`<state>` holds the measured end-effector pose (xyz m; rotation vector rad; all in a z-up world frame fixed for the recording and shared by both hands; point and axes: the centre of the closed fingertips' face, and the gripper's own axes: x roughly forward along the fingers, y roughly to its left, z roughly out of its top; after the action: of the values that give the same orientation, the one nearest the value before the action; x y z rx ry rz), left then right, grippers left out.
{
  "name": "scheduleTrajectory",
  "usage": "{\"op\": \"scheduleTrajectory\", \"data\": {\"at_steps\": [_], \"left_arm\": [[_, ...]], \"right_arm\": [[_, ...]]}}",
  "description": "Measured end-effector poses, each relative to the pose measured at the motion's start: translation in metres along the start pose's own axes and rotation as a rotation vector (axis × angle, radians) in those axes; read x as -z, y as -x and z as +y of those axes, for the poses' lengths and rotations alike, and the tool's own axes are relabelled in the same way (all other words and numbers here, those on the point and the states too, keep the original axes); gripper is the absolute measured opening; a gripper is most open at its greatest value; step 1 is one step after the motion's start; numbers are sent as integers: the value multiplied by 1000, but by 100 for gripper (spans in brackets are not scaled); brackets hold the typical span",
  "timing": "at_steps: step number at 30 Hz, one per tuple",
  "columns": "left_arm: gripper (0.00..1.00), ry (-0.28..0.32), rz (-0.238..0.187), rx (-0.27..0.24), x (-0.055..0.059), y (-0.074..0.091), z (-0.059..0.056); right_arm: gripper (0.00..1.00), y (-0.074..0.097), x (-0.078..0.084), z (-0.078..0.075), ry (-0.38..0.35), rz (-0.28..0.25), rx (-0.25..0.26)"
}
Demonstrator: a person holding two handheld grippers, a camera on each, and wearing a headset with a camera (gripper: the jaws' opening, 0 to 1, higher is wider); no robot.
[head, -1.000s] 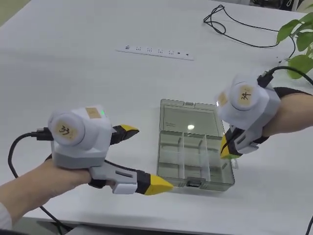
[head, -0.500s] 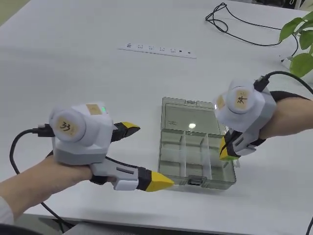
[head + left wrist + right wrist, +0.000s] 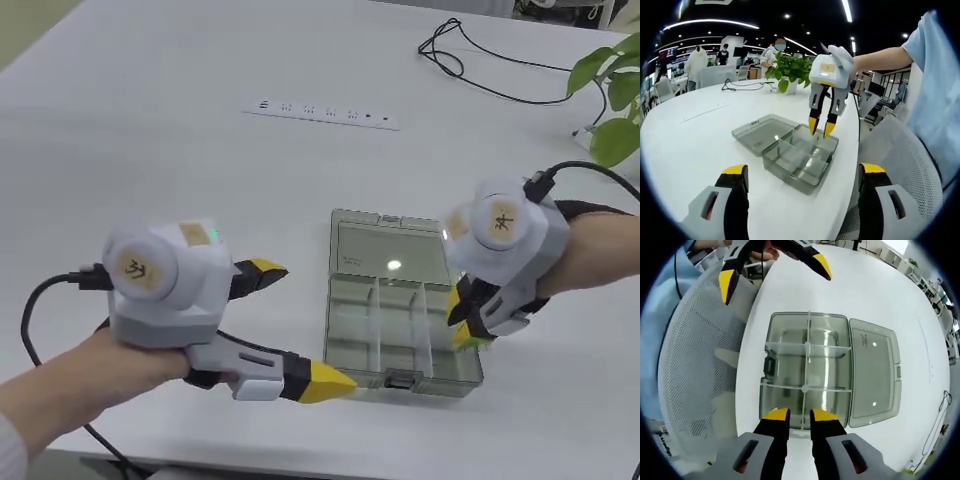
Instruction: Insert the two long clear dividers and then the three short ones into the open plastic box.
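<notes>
Nearest us, the left gripper (image 3: 300, 323) hangs over the front edge of the white worktop (image 3: 200, 150), jaws spread wide and holding nothing, well left of the box. It sits as it did a second ago.

Next comes the clear grey plastic box (image 3: 350, 368), which lies flat with its hinged lid (image 3: 385, 245) folded back on the far side. It hasn't moved on the worktop; only the camera has shifted. The right gripper view shows thin clear dividers (image 3: 790, 346) already standing in the tray: two crosswise, and one lengthwise that runs toward the jaws.

What changes is the right gripper (image 3: 465, 320), which has dropped a little and come slightly nearer over the tray's right wall. Its jaws keep a narrow gap and straddle the end of the lengthwise divider. We can't tell whether they touch it, and no loose piece shows between them.

We judge this as seating or releasing a divider, late in the task. The count of five can't be confirmed, since clear plastic hides the edges.

Farther back lie a white power strip (image 3: 320, 110), a looped black cable (image 3: 470, 60) and a green leafy plant (image 3: 610, 90), all well apart from the box.
</notes>
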<state>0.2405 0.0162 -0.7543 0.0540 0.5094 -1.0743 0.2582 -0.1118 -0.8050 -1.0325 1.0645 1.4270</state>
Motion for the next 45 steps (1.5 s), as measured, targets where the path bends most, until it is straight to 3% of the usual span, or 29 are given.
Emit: {"op": "scheduleTrajectory", "data": {"at_steps": [5, 8, 14, 16, 17, 22, 23, 30, 36, 41, 45], "left_arm": [[93, -3, 0, 2, 0, -1, 0], [93, -3, 3, 6, 1, -1, -1], [94, -3, 0, 6, 0, -3, -2], [94, -1, -3, 2, 0, -3, -2], [94, 1, -7, 1, 0, -2, -2], [97, 6, -7, -1, 1, 1, -4], [98, 7, -8, -3, 1, 1, -3], [100, 14, -21, -30, 0, 8, 0], [100, 16, -32, -67, -3, 14, 2], [100, 23, -33, -104, -3, 20, -1], [100, 33, -17, -138, -1, 23, -3]], "right_arm": [[35, 11, -12, 4, -43, -132, 6], [45, 15, -13, 7, -62, -172, 17], [68, 22, -22, 6, -87, -310, 100], [76, 23, -23, 5, -118, -350, 101], [83, 25, -27, 6, -145, -394, 98], [98, 31, -25, 1, -192, -464, 158], [100, 35, -28, 1, -205, -498, 175], [100, 44, -17, 2, -297, -559, 237], [100, 55, -7, 16, -392, -628, 298], [100, 61, 13, 37, -498, -690, 342], [100, 60, 27, 48, -534, -721, 360]]}}
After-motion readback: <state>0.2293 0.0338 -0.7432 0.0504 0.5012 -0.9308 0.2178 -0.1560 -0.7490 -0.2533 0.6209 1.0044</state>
